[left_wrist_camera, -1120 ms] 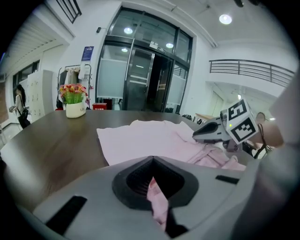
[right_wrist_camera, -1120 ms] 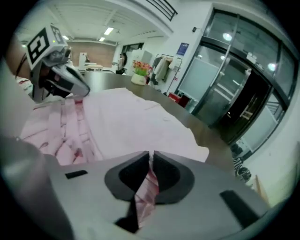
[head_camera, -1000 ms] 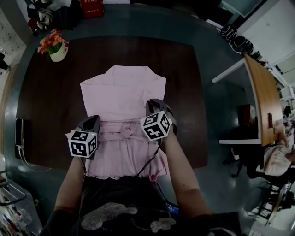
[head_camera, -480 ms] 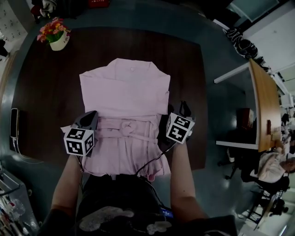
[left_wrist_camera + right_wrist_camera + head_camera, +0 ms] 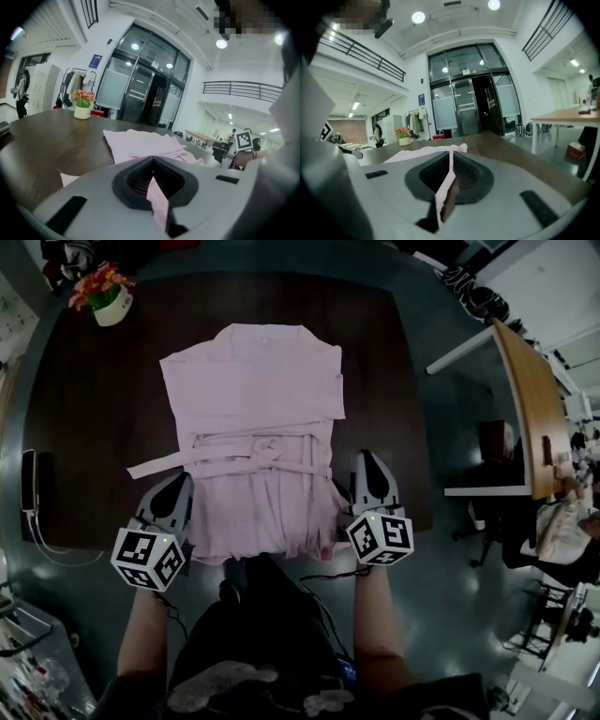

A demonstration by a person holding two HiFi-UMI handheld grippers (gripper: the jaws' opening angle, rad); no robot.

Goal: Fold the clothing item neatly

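A pale pink garment [image 5: 251, 418] with a tied belt [image 5: 253, 450] lies flat on the dark wooden table [image 5: 84, 399], collar at the far side and hem at the near edge. My left gripper [image 5: 174, 491] sits at the hem's left corner, shut on a strip of pink cloth [image 5: 158, 202] between its jaws. At the hem's right corner my right gripper [image 5: 367, 470] pinches a fold of the same fabric [image 5: 447, 185]. The rest of the garment [image 5: 140, 143] spreads out ahead of both grippers.
A pot of flowers [image 5: 105, 298] stands at the far left corner. A phone with a cable [image 5: 28, 482] lies at the table's left edge. A light wooden desk [image 5: 527, 409] and chairs stand to the right. The table's near edge runs just under both grippers.
Both grippers have drawn back from the garment's waist toward the person and spread apart, ending at the hem corners. The lower part of the garment now lies flatter.
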